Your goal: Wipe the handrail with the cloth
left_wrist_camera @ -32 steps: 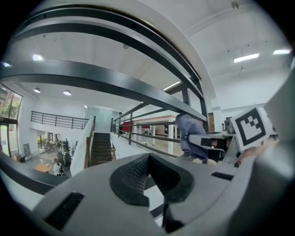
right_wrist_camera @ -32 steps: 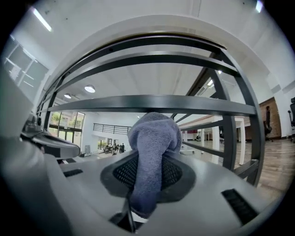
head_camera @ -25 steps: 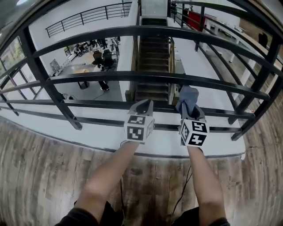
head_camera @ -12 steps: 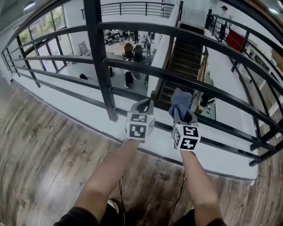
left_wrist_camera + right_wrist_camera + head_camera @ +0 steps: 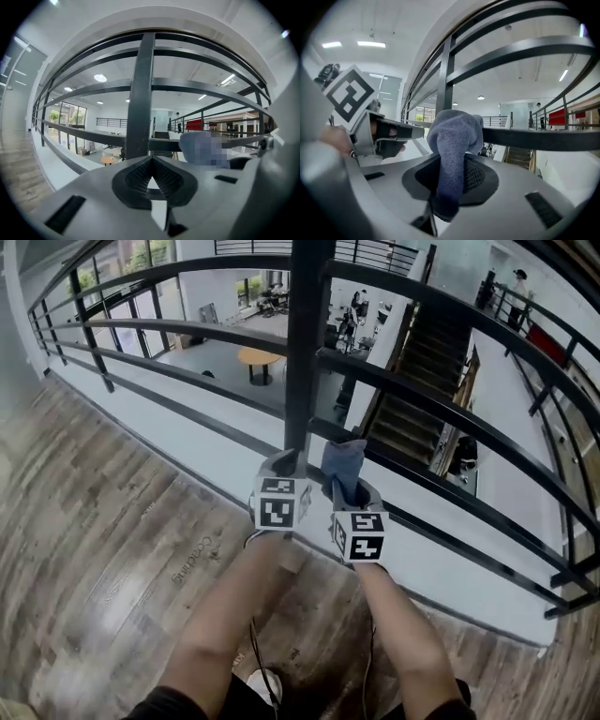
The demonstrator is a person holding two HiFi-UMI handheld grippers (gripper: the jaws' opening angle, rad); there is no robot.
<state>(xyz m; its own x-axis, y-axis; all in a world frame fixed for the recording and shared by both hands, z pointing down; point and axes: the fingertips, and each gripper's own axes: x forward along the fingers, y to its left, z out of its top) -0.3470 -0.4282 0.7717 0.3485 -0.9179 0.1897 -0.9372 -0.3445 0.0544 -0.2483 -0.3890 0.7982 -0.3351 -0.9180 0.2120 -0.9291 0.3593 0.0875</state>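
Note:
The black metal handrail (image 5: pixel 169 270) curves across the head view, with lower bars and a thick upright post (image 5: pixel 305 343) dead ahead. My left gripper (image 5: pixel 281 465) is shut with nothing in it and points at the foot of that post (image 5: pixel 140 93). Just to its right, my right gripper (image 5: pixel 345 474) is shut on a blue-grey cloth (image 5: pixel 343 460). The cloth (image 5: pixel 454 140) sticks up from between the jaws as a bunched wad, in front of a lower bar (image 5: pixel 534 138). Neither gripper touches the top rail.
Wood-plank floor (image 5: pixel 94 521) lies on my side of the railing. Beyond it is a drop to a lower floor with a round table (image 5: pixel 255 357) and a staircase (image 5: pixel 422 418). A person (image 5: pixel 518 277) stands on the far walkway. A cable (image 5: pixel 253 643) hangs by my legs.
My view and both grippers have shifted left along the railing, so the upright post now stands right in front of them. The cloth stays in the right gripper.

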